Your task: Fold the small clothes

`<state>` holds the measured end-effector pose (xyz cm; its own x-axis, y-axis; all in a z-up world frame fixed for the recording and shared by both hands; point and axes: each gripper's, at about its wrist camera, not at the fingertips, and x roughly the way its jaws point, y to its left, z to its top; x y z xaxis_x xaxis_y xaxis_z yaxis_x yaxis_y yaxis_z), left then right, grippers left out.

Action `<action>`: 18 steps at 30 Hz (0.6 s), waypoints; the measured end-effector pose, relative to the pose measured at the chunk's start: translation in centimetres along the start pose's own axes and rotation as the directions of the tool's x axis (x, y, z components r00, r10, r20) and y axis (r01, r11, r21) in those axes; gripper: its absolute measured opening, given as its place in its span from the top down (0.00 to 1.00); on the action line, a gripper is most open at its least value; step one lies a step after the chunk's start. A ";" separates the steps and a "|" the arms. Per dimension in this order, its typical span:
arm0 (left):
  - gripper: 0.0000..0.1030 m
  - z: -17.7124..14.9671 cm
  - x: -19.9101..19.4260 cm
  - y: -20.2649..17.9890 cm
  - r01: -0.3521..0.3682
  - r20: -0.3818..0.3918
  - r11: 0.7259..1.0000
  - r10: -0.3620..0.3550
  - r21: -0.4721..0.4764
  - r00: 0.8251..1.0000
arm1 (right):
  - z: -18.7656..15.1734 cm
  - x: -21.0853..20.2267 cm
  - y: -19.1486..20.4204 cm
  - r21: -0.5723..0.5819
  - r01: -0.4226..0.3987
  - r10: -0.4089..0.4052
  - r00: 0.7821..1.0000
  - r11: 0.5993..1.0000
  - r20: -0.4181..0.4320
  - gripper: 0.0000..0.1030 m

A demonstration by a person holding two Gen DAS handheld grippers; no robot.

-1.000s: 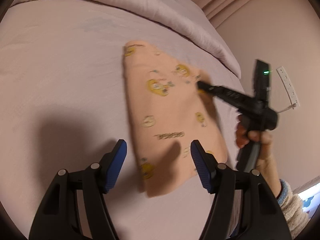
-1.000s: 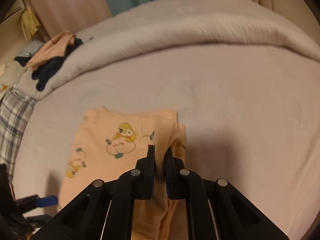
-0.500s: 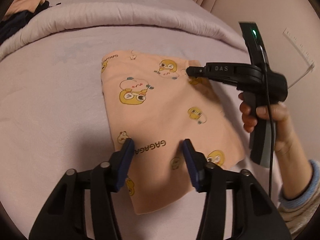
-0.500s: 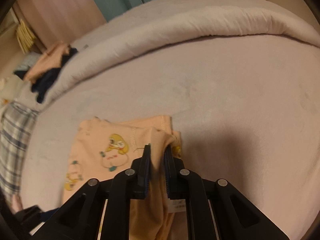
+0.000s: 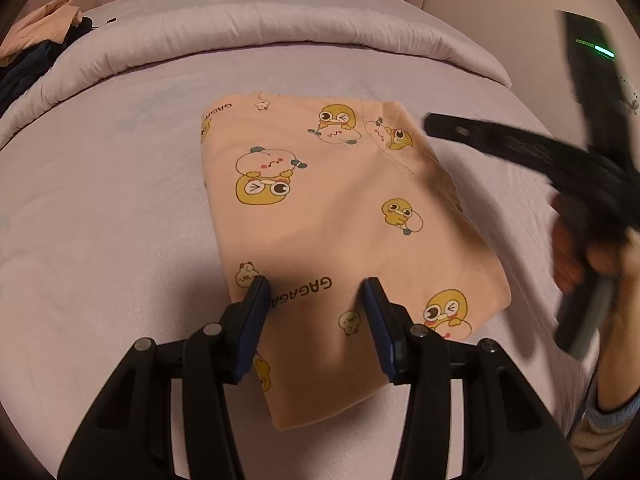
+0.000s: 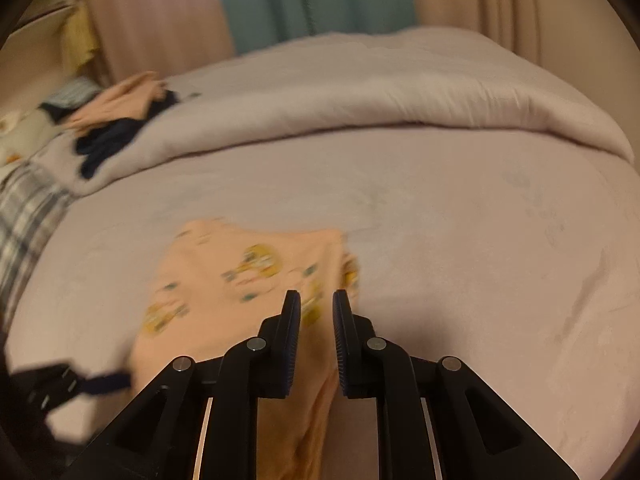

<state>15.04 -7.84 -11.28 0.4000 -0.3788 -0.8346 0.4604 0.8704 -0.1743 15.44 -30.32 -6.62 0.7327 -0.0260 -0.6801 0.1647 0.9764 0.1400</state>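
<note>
Released half a second ago, the peach garment's [image 5: 344, 216] corner now lies flat; the right gripper [image 6: 316, 300] fingers have just been opening, narrow and empty, likely backing off. Left gripper [image 5: 316, 292] fingers hover half-open above the folded cloth on the bed [image 5: 100, 200].

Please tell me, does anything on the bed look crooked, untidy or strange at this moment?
The folded peach cartoon-print garment lies slightly askew on the lilac bedsheet, one right corner layer peeking out unevenly. A loose heap of clothes sits on the rolled duvet. Nothing damaged.
</note>
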 end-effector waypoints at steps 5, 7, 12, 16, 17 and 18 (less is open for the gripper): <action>0.54 0.2 0.0 0.0 -0.008 -0.006 1.000 0.008 0.003 1.000 | -2.4 -2.4 1.9 -0.097 -0.070 0.071 0.997 0.993 0.007 0.86; 0.54 0.4 0.1 0.0 -0.008 -0.009 1.000 0.008 -0.001 1.000 | -3.0 -2.3 2.4 -0.122 -0.092 0.092 0.996 0.988 -0.006 0.86; 0.54 0.3 0.2 -0.2 -0.019 -0.011 1.000 0.019 0.000 1.000 | -4.8 -0.4 3.0 -0.143 -0.091 0.081 0.994 0.986 -0.071 0.86; 0.54 0.3 0.4 -0.4 -0.027 -0.012 1.000 0.027 0.010 1.000 | -5.5 0.0 3.3 -0.166 -0.058 0.044 0.995 0.984 -0.087 0.86; 0.54 0.3 0.4 -0.4 -0.028 -0.012 1.000 0.028 0.011 1.000 | -5.6 -0.1 3.3 -0.164 -0.057 0.043 0.995 0.985 -0.092 0.86; 0.54 0.3 0.4 -0.4 -0.029 -0.011 0.999 0.029 0.013 1.000 | -5.6 -0.1 3.2 -0.160 -0.058 0.043 0.994 0.985 -0.096 0.86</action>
<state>15.25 -8.41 -11.45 0.4047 -0.3497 -0.8449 0.4585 0.8770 -0.1434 12.17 -25.97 -10.16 0.6721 0.0363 -0.7396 0.0142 0.9980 0.0619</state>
